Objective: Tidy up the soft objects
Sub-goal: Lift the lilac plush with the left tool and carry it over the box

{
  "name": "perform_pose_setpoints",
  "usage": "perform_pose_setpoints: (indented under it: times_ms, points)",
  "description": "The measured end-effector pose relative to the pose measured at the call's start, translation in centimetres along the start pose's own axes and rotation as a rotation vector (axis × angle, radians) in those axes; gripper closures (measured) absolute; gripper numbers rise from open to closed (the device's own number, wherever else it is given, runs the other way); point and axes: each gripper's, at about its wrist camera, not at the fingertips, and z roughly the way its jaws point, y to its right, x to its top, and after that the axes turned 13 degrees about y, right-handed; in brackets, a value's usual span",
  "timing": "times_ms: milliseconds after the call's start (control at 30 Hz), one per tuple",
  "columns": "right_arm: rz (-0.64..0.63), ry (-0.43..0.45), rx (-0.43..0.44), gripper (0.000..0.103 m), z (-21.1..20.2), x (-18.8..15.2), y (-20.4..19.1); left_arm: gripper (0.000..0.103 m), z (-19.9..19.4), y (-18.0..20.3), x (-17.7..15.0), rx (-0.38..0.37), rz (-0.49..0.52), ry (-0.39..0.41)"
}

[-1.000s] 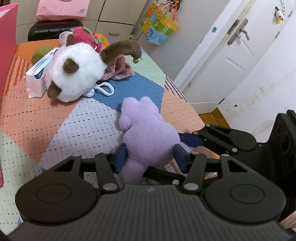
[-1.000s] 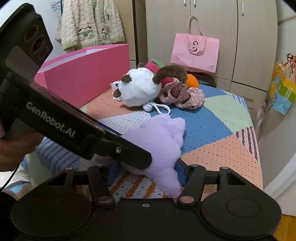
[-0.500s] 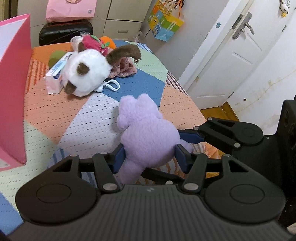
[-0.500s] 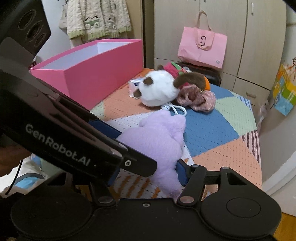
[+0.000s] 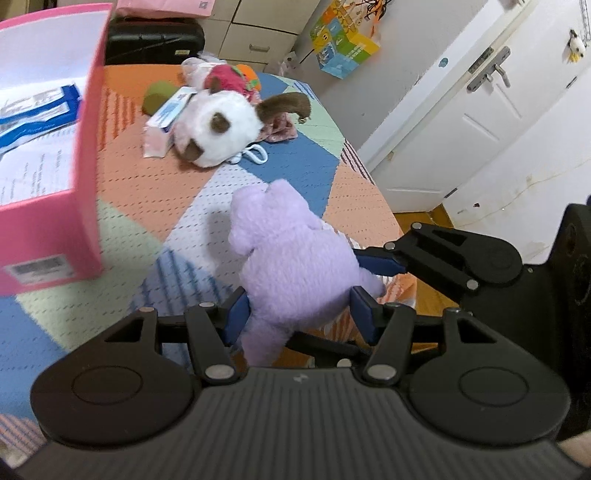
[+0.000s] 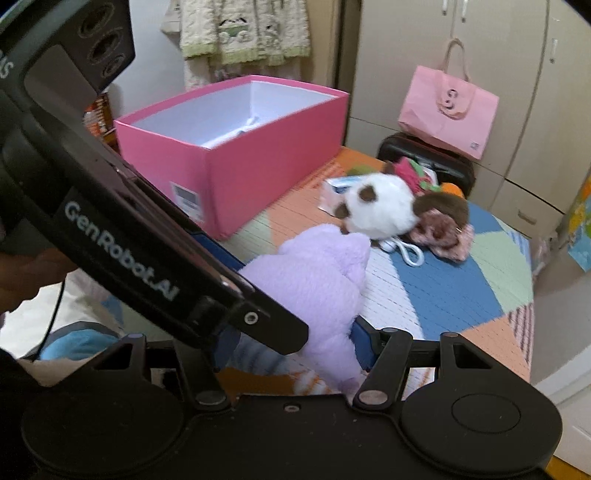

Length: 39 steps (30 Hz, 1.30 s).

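Both the left gripper (image 5: pixel 299 314) and right gripper (image 6: pixel 295 343) clamp the purple plush (image 5: pixel 295 266); pink box (image 5: pixel 85 184) beside.

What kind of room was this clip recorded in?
Most likely a bedroom at home. The plush toys lie on a patchwork bedspread, built-in wardrobe doors line the wall with a knitted cardigan hanging beside them, and a white panelled door stands close by.

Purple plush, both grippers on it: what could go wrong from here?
1. The left gripper and right gripper both pinch the purple plush; diverging paths could stretch it or pull it free.
2. The pink box wall stands tall; a low carry could catch it.
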Motion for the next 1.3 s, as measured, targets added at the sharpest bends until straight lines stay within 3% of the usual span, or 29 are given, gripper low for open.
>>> perform_pose_setpoints:
  times_ms: [233, 400, 500, 933, 1300]
  points:
    - [-0.03, -0.007, 0.085, 0.036, 0.2, 2.7, -2.7, 0.046, -3.3, -1.8, 0.2, 0.005, -0.031, -0.021]
    - [-0.113, 0.03, 0.13, 0.036, 0.4, 4.7, -5.3, 0.046, -5.7, -4.7, 0.3, -0.015, -0.156, -0.019]
    - [-0.131, 0.038, 0.152, 0.036, 0.9, 5.8, -6.3, 0.047, -6.8, -5.7, 0.3, -0.003, -0.173, -0.002]
    - [-0.278, 0.149, 0.137, 0.036, 0.8, 10.6, -9.8, 0.047, -12.2, -6.2, 2.8, 0.036, -0.095, 0.12]
    - [-0.288, 0.246, 0.115, 0.036, 2.2, 12.9, -9.1, 0.047, -13.1, -7.2, 5.7, 0.065, -0.024, 0.199]
